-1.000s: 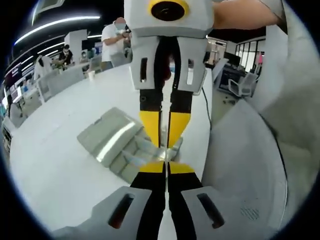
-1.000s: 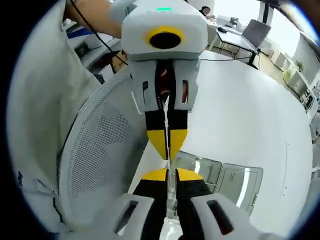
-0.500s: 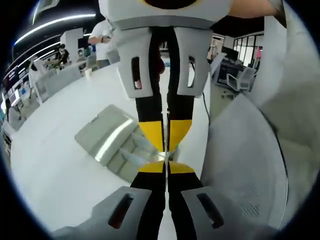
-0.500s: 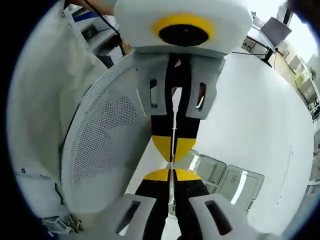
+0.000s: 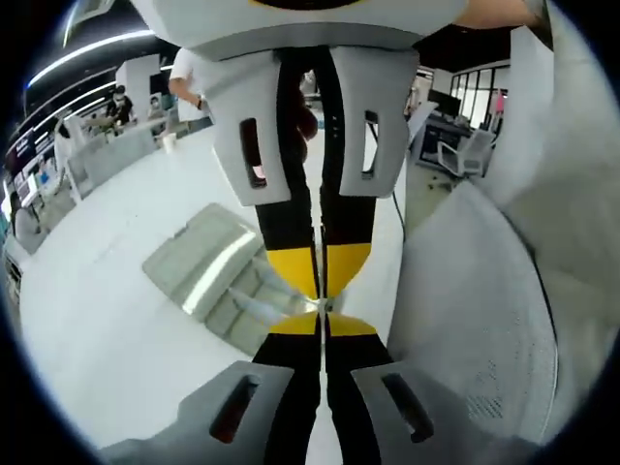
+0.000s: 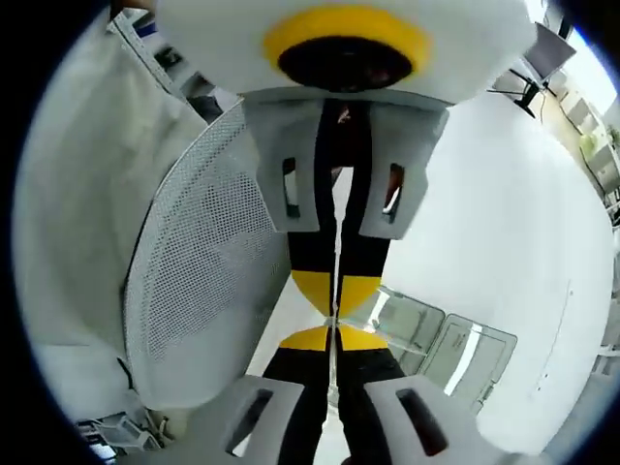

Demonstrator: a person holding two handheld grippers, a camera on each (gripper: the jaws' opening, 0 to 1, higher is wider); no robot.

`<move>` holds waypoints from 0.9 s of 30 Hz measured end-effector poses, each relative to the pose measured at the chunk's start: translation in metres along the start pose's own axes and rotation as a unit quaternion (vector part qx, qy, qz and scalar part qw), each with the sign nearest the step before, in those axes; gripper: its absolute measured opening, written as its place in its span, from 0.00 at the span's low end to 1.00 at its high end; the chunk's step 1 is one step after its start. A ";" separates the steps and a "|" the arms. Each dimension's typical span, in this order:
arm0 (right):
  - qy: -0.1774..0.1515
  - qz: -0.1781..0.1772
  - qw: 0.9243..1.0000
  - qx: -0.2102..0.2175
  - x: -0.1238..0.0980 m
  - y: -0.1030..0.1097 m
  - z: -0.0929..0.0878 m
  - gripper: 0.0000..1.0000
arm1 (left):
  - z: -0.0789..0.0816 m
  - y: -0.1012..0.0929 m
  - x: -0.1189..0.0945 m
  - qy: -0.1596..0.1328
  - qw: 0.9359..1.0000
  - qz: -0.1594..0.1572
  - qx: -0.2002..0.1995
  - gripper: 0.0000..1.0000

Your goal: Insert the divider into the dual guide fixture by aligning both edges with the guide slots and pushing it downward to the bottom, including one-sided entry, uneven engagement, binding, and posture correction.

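Observation:
The divider [image 6: 336, 232] is a thin clear sheet seen edge-on as a pale line running between both pairs of jaws. My right gripper [image 6: 332, 335] is shut on it from below in the right gripper view, and my left gripper [image 6: 335, 308] is shut on it from above, yellow tips almost touching. In the left gripper view my left gripper [image 5: 322, 321] meets the right gripper [image 5: 321, 291] tip to tip in the same way. The grey-green guide fixture [image 5: 199, 262] lies on the white table beyond the jaws, also the guide fixture [image 6: 455, 344] at lower right.
A white mesh chair back [image 6: 194, 271] stands close beside the table edge, the same chair back [image 5: 465, 320] at right. The white table [image 5: 107, 291] stretches out around the fixture. People [image 5: 199, 82] and desks are far behind.
The two grippers have drawn closer together: each looms larger in the other's view and the yellow tips now nearly touch. The fixture stays put on the table.

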State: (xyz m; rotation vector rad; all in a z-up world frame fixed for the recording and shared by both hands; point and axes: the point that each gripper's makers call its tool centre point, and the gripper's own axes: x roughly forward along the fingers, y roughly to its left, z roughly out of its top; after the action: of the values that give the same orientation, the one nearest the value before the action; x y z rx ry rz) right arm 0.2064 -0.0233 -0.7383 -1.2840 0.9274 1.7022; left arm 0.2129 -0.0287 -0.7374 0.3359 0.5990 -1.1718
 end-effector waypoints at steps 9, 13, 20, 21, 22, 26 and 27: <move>0.004 -0.002 1.000 0.027 -0.003 -0.004 -0.001 0.00 | 0.003 0.004 -0.001 -0.007 1.000 0.011 -0.006 0.00; 0.005 0.004 0.999 0.050 -0.003 -0.006 -0.003 0.00 | 0.002 0.006 -0.002 -0.006 1.000 0.019 -0.006 0.09; 0.005 0.007 0.993 0.118 -0.004 -0.015 -0.009 0.00 | -0.004 0.009 -0.007 -0.010 0.999 0.035 -0.018 0.18; 0.007 0.008 0.993 0.117 -0.004 -0.017 -0.011 0.00 | -0.004 0.010 -0.008 -0.012 0.999 0.039 -0.019 0.20; 0.008 0.007 0.991 0.134 -0.004 -0.019 -0.013 0.00 | -0.004 0.012 -0.009 -0.015 0.999 0.045 -0.024 0.24; 0.015 0.009 0.986 0.167 -0.002 -0.025 -0.019 0.00 | -0.005 0.015 -0.016 -0.025 0.997 0.062 -0.036 0.33; 0.014 0.008 0.986 0.168 -0.002 -0.028 -0.019 0.00 | -0.006 0.016 -0.017 -0.026 0.997 0.065 -0.039 0.33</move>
State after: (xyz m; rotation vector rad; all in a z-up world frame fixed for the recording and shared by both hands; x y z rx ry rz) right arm 0.2391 -0.0294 -0.7431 -1.0790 1.1853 1.4655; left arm 0.2216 -0.0072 -0.7328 0.2737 0.5669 -1.0265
